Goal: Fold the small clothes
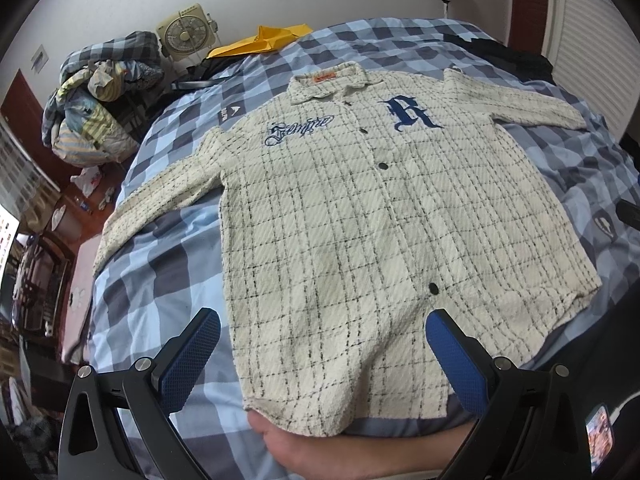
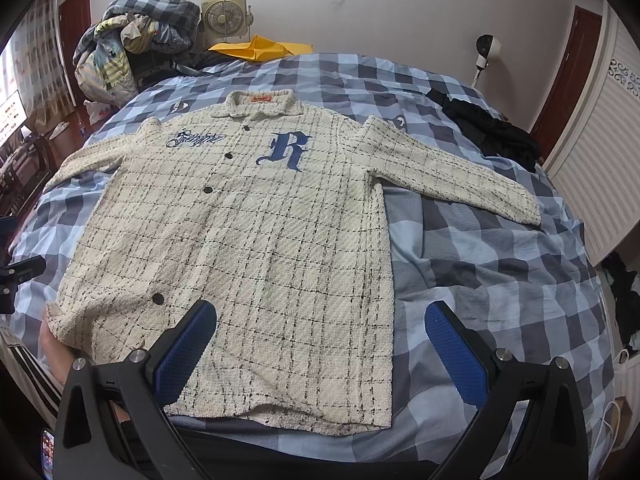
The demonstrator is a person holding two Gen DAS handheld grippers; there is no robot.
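Ahead of both tongs, shirt [image 1: 360, 216] flat.

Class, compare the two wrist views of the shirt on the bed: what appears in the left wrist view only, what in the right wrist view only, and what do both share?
Left wrist view only: the end of the shirt's left sleeve.
Right wrist view only: the end of the right sleeve and the white louvred panel.
Both: the cream checked shirt spread flat on the checked bed cover, the fan, the yellow envelope, and open blue fingers.
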